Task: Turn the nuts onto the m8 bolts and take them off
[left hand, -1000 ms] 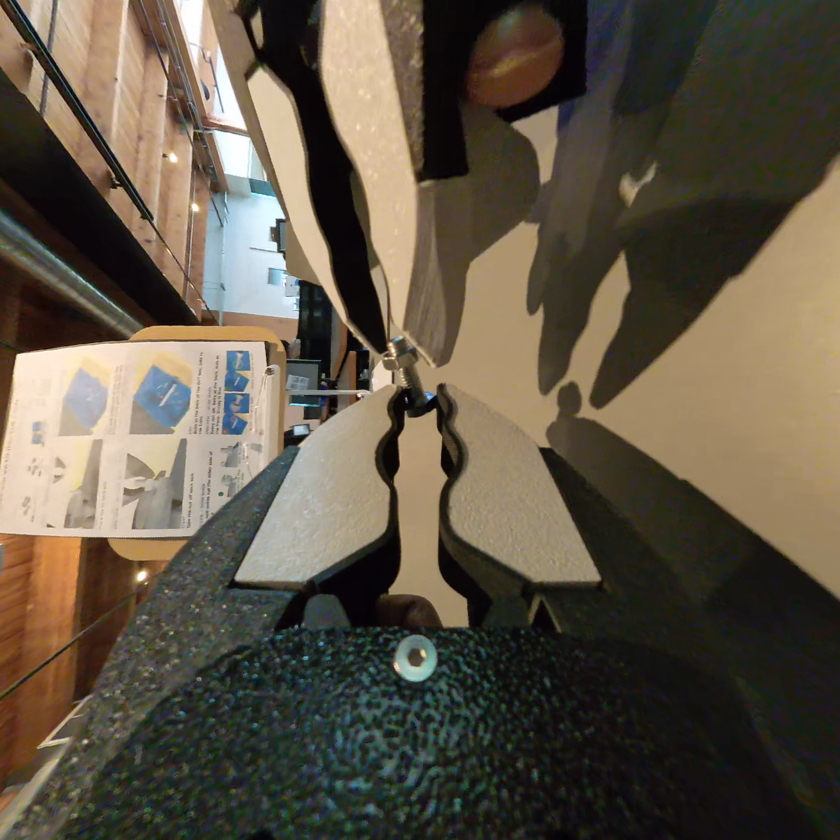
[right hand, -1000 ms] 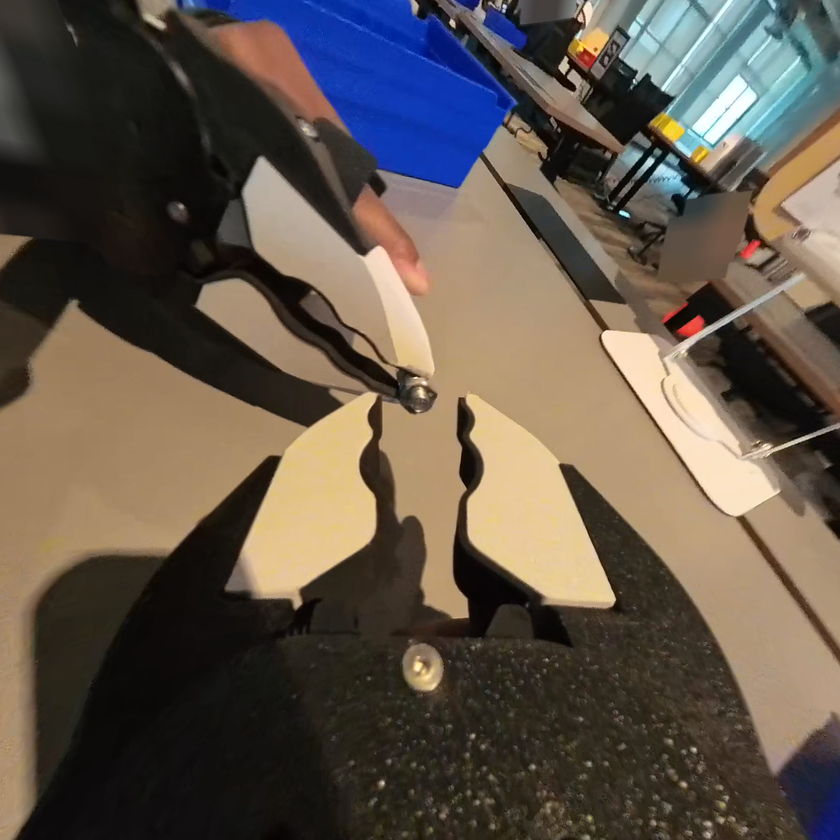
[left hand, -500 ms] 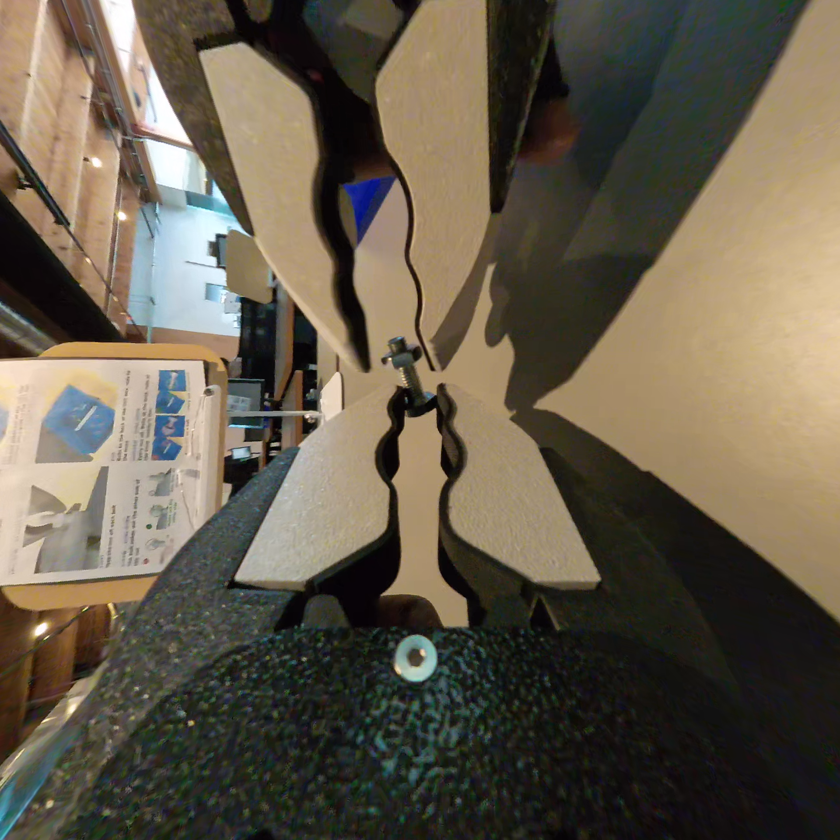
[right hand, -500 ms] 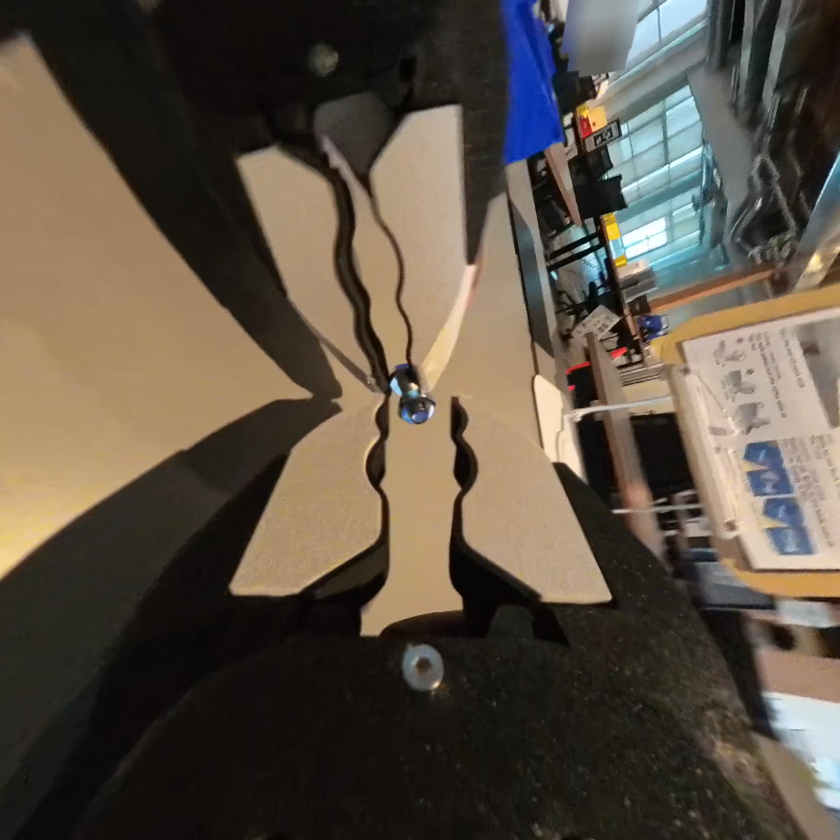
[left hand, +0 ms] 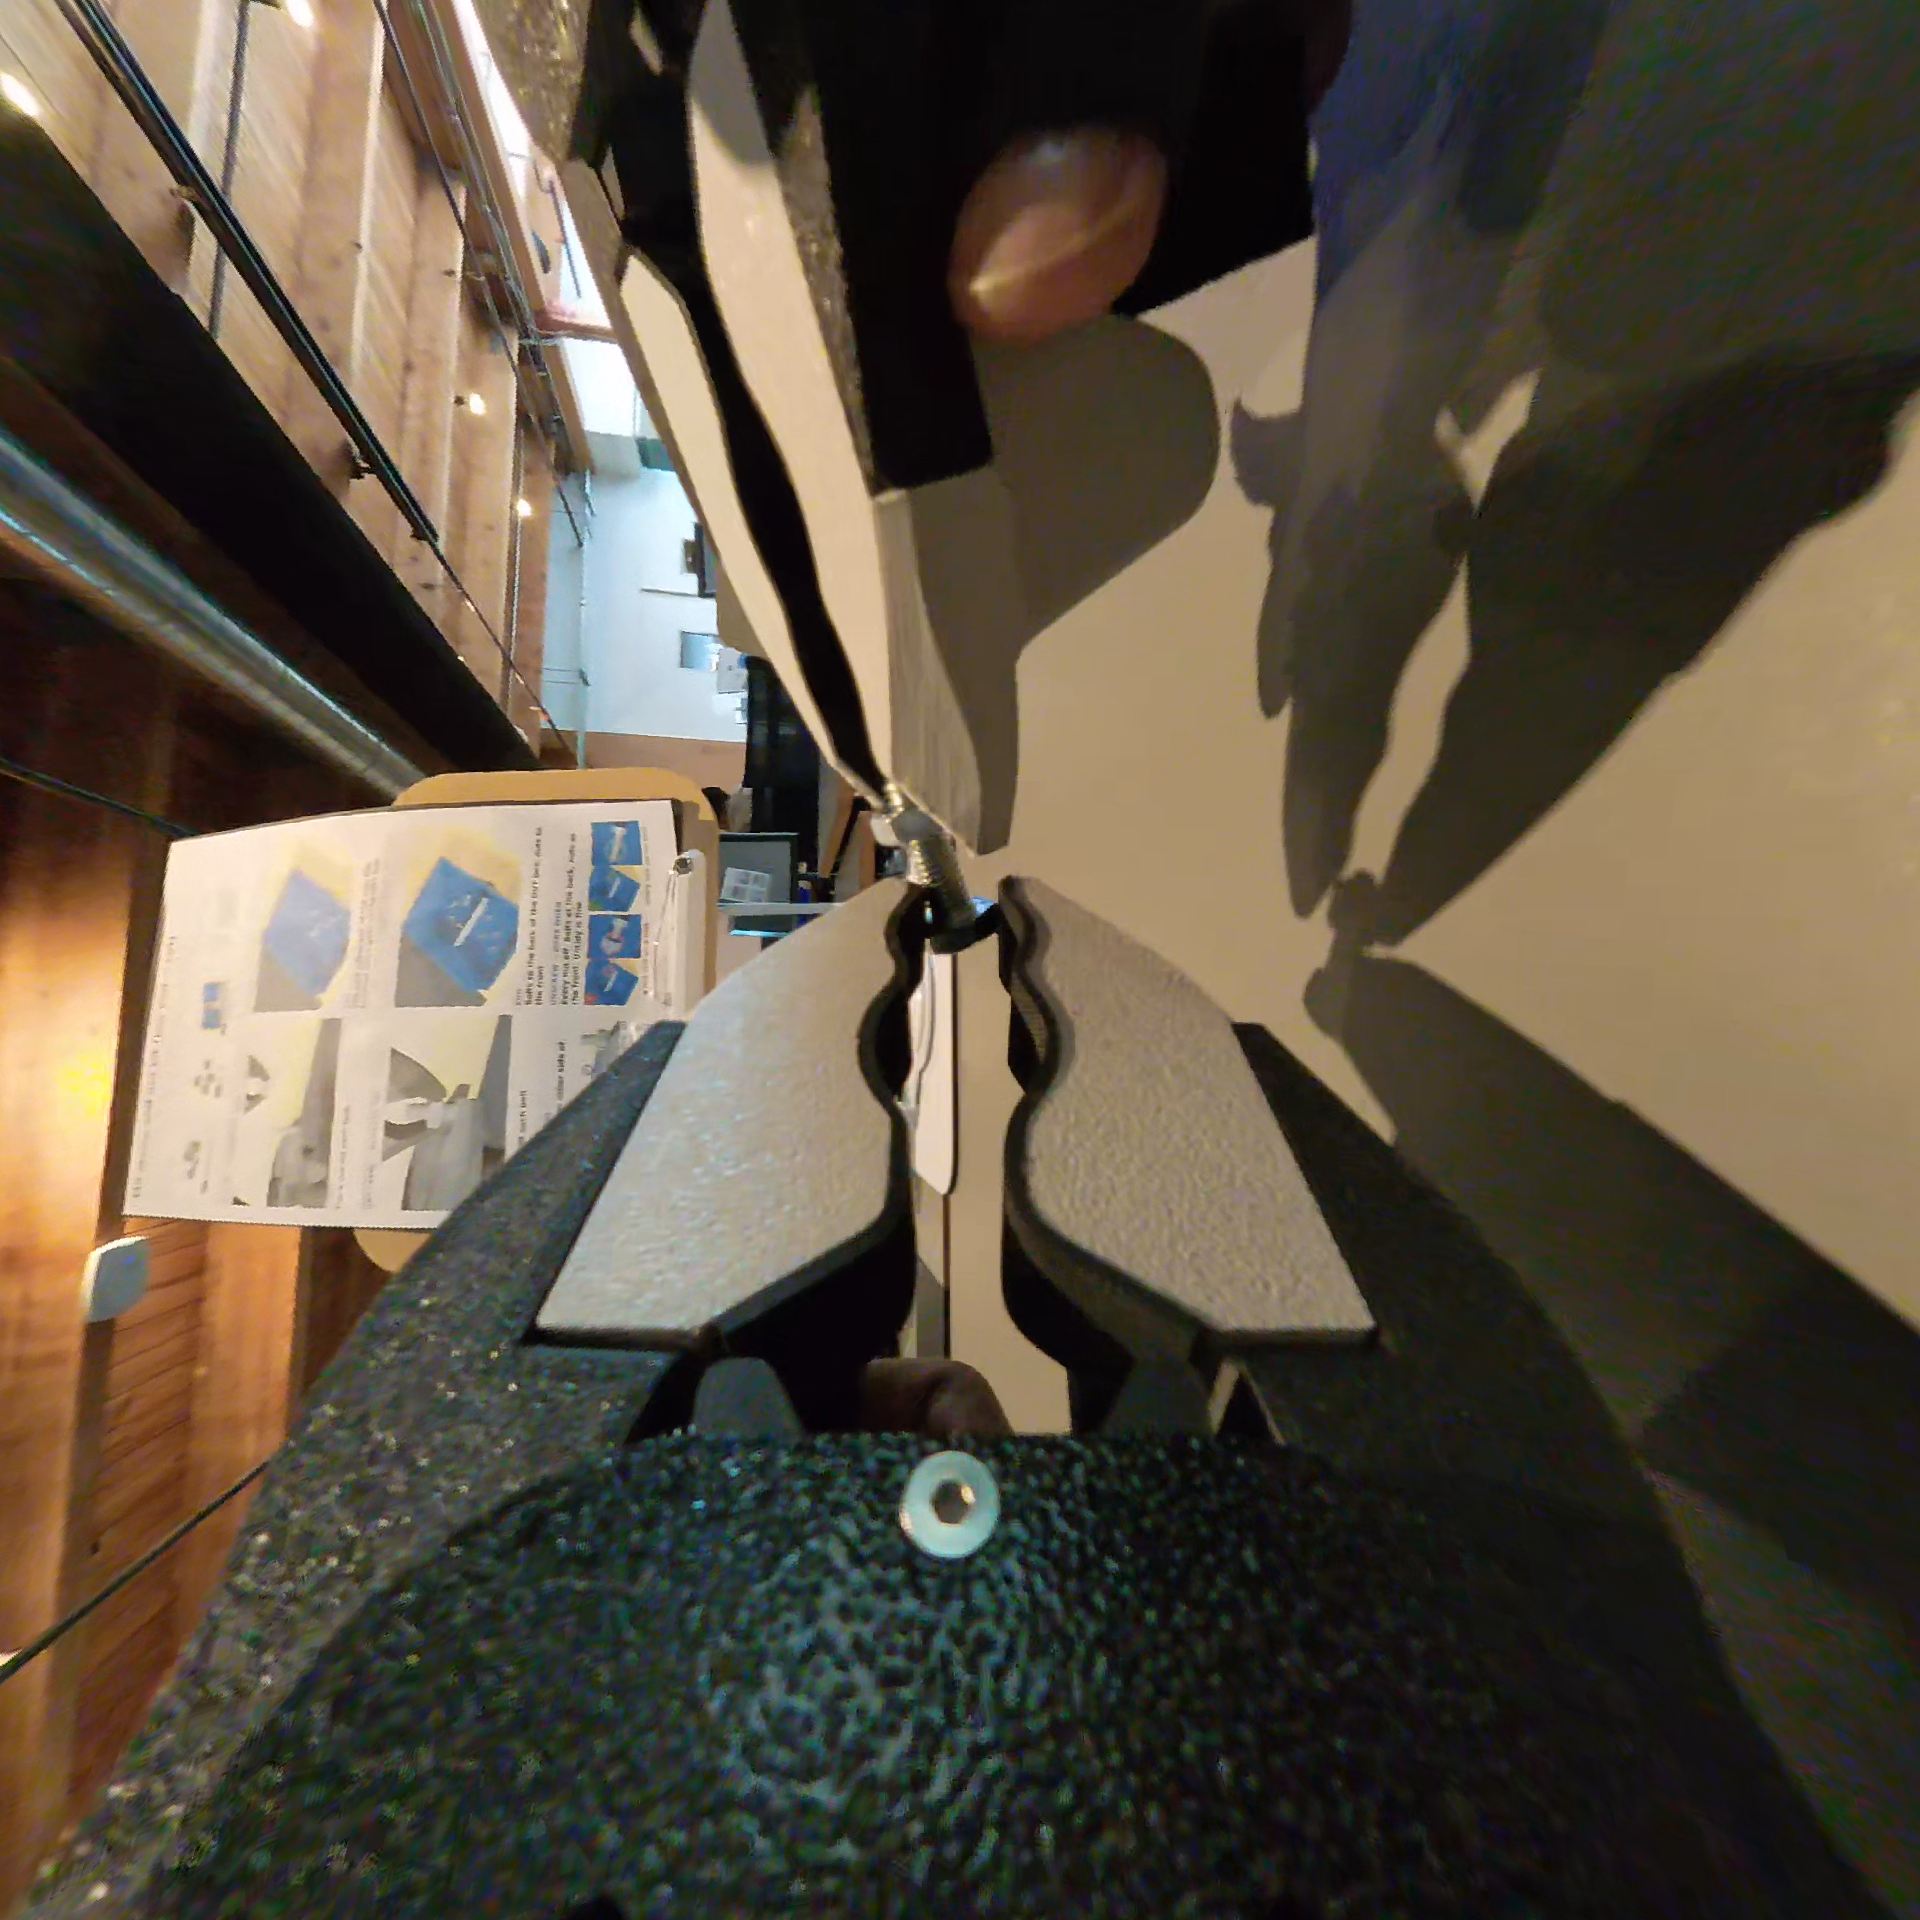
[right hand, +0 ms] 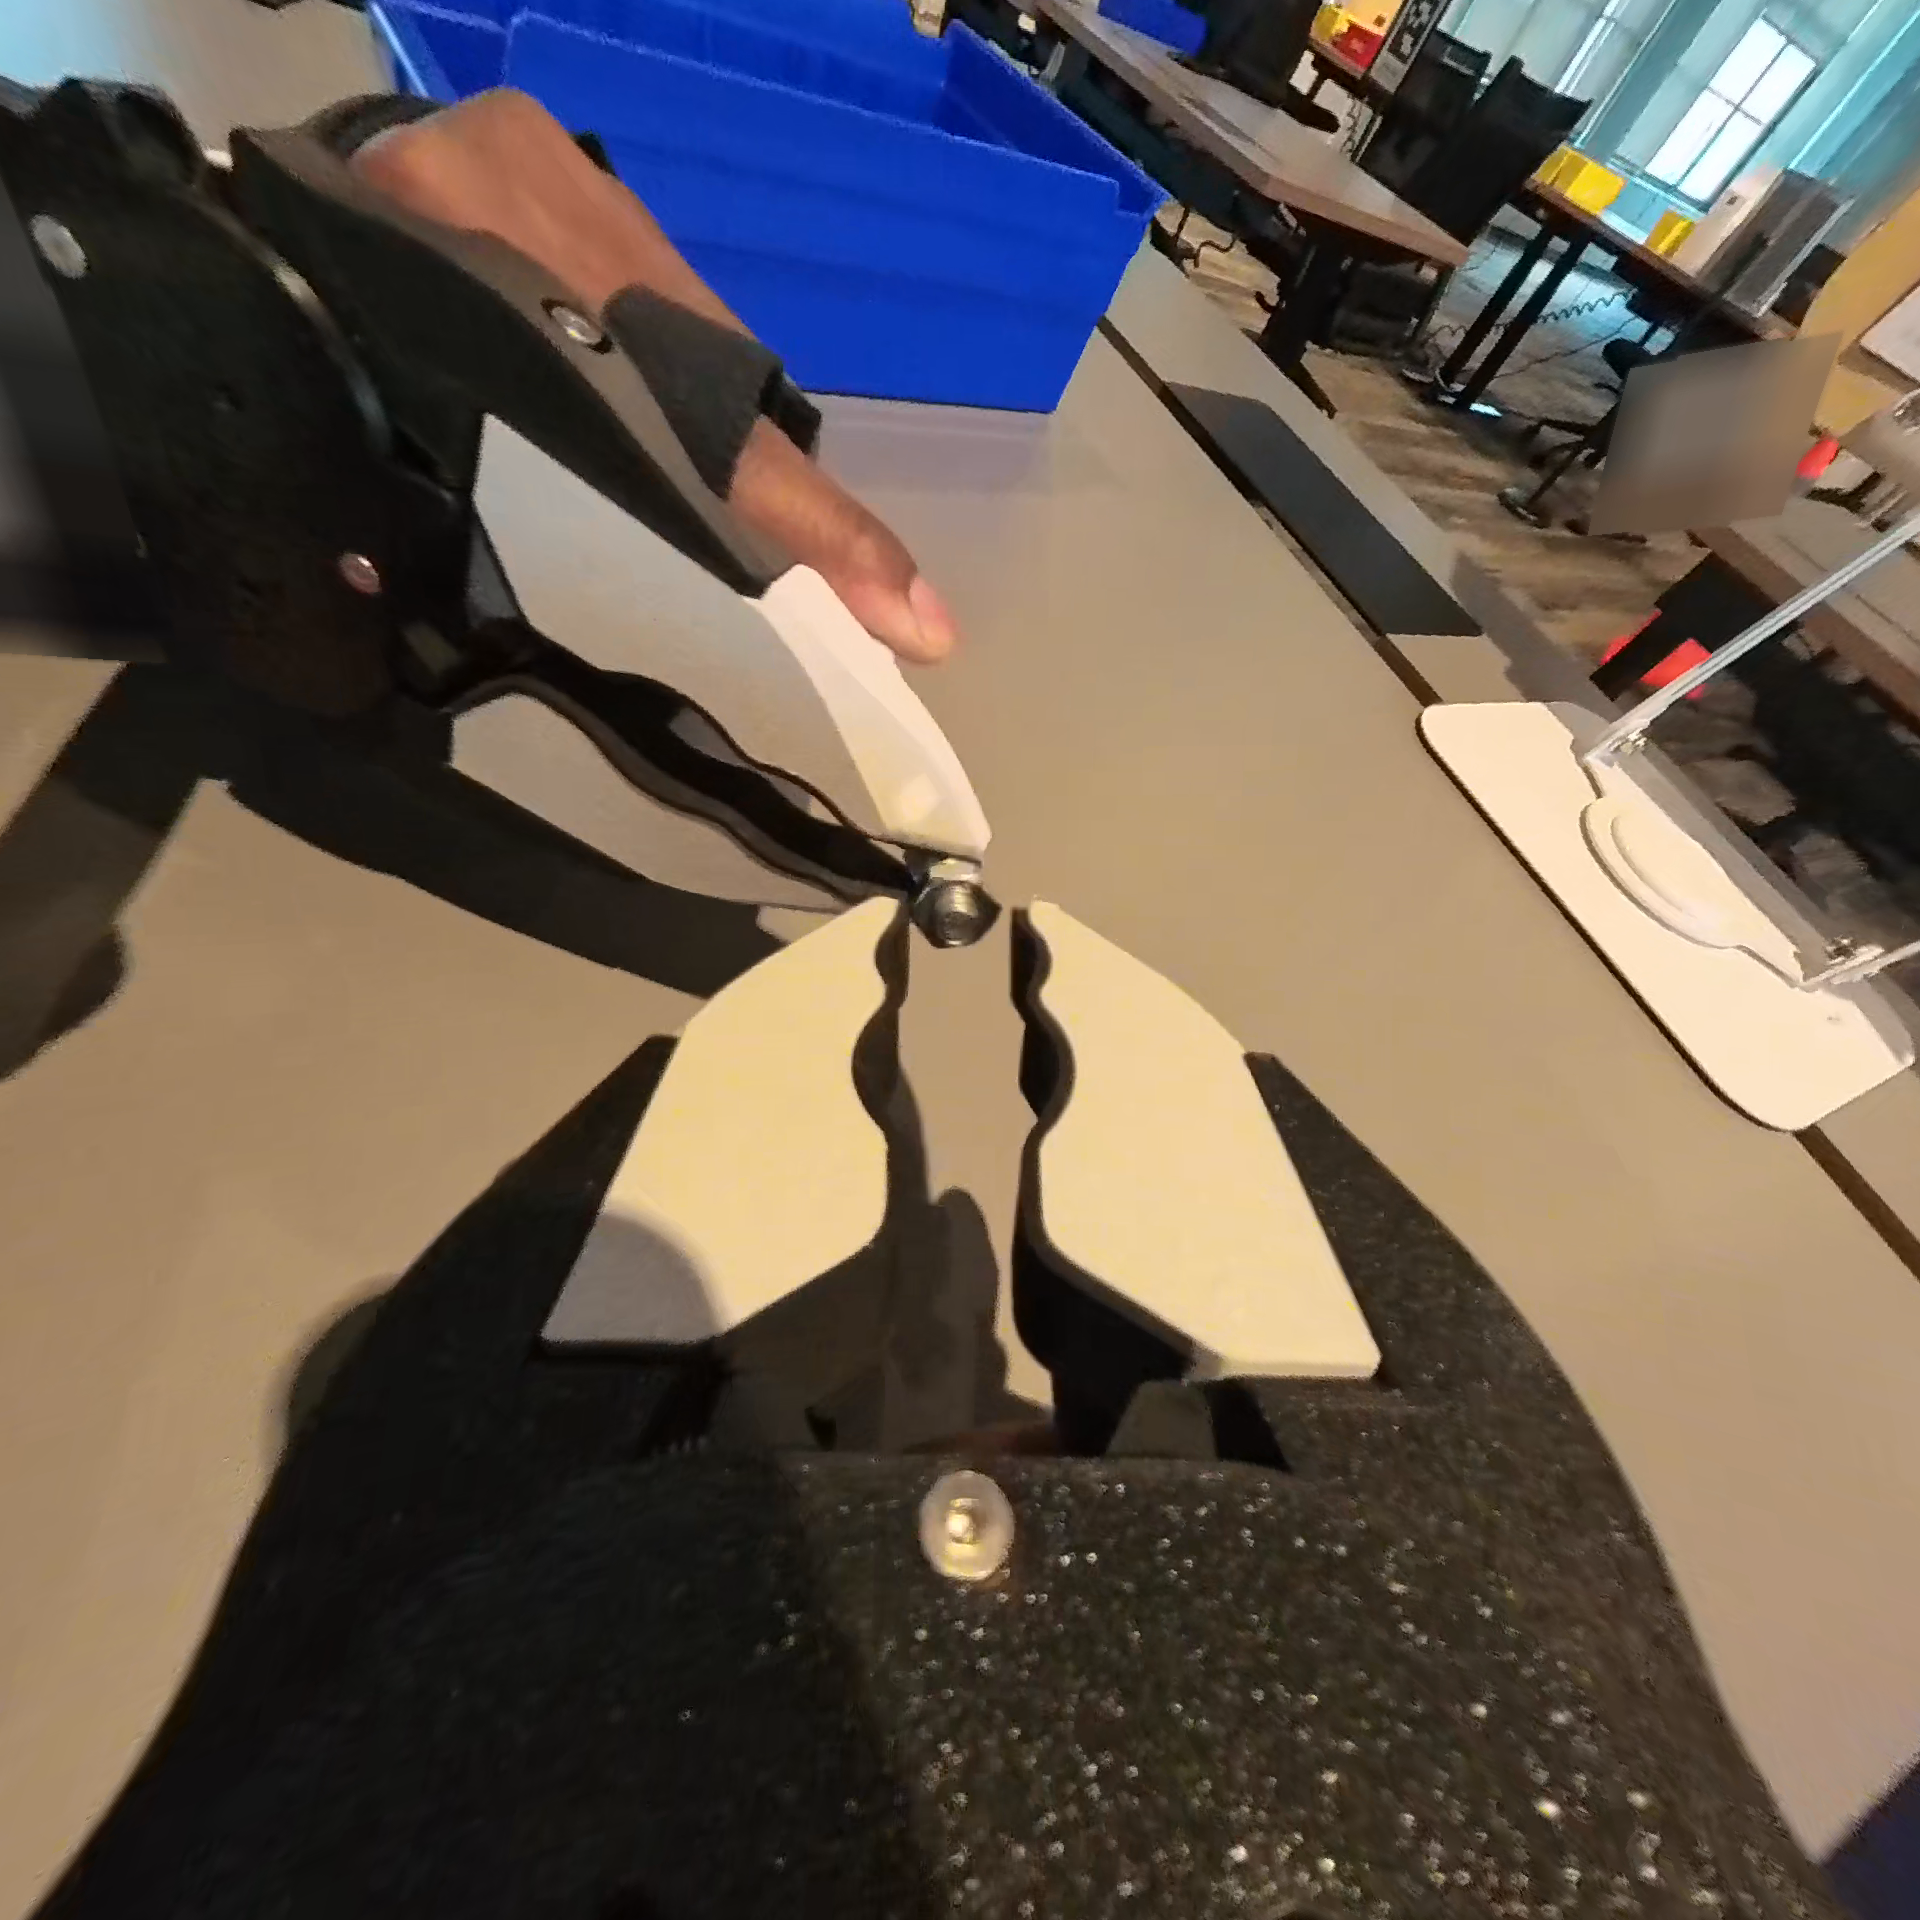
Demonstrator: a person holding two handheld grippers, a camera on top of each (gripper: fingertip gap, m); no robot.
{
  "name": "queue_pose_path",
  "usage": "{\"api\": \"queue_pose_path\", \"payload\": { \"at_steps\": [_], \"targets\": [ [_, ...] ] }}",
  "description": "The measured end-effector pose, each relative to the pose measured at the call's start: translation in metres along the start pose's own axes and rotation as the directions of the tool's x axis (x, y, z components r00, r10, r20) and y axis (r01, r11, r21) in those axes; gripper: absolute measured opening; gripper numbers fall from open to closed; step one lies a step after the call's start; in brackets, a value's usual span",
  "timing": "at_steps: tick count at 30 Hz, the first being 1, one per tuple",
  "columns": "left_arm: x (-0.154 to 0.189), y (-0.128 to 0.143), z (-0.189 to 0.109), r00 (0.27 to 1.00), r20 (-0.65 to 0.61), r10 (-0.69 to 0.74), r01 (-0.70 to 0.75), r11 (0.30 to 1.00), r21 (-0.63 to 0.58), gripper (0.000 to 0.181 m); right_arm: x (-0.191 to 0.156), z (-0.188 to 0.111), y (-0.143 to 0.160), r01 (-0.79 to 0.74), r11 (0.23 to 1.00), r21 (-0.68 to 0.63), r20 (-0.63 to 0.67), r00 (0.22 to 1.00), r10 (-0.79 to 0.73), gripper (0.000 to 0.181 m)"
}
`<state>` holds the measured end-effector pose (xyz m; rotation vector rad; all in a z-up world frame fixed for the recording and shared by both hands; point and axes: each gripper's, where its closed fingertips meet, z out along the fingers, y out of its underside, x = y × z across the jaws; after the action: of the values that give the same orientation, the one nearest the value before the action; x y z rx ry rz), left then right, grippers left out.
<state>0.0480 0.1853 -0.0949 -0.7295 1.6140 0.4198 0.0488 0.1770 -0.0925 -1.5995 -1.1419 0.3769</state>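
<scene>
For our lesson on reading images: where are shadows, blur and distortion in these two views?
Left wrist view: hard shadows on the table; the bolt is sharp; wall rails slant and stretch under the wide lens. Right wrist view: the left tongs blur toward the frame edge, the nut is sharp, windows glare top right.

The silver bolt (left hand: 932,875) hangs tilted above the table, its nut (right hand: 954,912) seemingly threaded on.

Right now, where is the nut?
In the right wrist view the nut sits at picture centre, on the end of the bolt held by the left gripper, between the tips of the right gripper, above the grey table.
</scene>
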Motion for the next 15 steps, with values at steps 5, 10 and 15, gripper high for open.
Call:
{"api": "queue_pose_path", "payload": {
  "at_steps": [5, 10, 15],
  "targets": [
    [0.006, -0.002, 0.000, 0.999, -0.038, -0.006, 0.006, 1.000, 0.012, 0.013, -0.003, 0.000, 0.004, 0.207, 0.978, -0.034, -0.034, 0.977, -0.208, 0.015],
    [0.023, -0.007, -0.001, 0.986, -0.154, -0.064, 0.073, 0.996, 0.051, 0.013, -0.010, -0.001, 0.017, 0.649, 0.753, -0.112, -0.080, 0.749, -0.658, 0.016],
    [0.010, -0.004, 0.001, 0.994, -0.077, -0.077, 0.079, 0.996, 0.027, 0.013, -0.005, -0.006, 0.006, 0.449, 0.893, -0.044, -0.084, 0.889, -0.451, 0.030]
  ]
}}
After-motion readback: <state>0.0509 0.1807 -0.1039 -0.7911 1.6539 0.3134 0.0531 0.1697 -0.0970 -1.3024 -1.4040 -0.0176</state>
